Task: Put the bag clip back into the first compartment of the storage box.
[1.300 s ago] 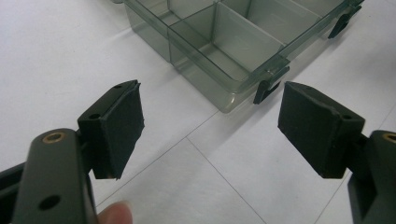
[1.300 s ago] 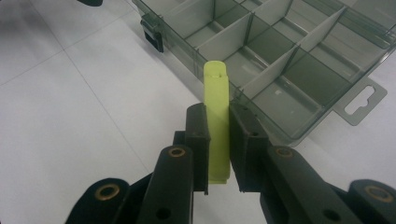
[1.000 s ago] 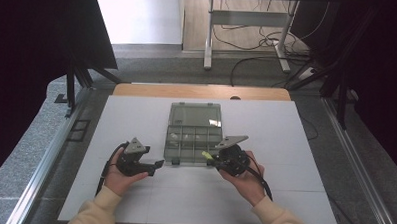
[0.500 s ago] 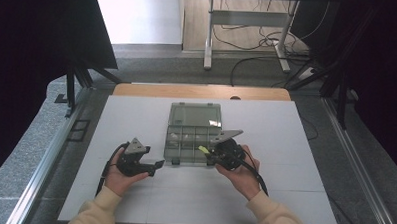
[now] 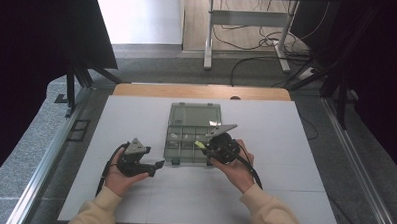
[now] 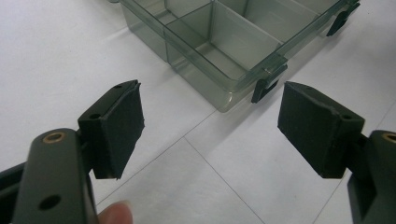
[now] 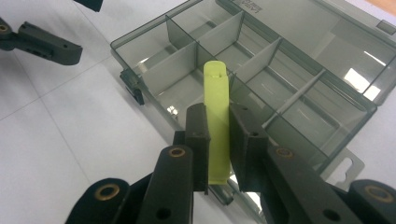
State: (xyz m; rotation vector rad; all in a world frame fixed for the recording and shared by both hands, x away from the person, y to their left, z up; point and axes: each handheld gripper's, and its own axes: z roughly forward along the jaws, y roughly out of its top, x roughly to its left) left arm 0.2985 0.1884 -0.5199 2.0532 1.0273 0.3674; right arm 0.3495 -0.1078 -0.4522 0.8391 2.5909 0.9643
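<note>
A clear smoky compartment box lies open on the white table, its lid folded back at the far side. My right gripper is shut on a yellow-green stick, which pokes out over the box's front right compartments. The stick's tip hangs above the box near its right side. My left gripper stands open with nothing between its pads, just short of the box's front left corner and its latch. In the high view the left gripper rests left of the box.
The white mat covers the table, with bare room left and right of the box. A wooden strip runs along the far edge. Metal rails flank the table. The left gripper's jaw shows at the upper left of the right gripper view.
My right gripper has moved left with the stick, from beside the box's front right corner to over its compartments. The left gripper has stayed put.
</note>
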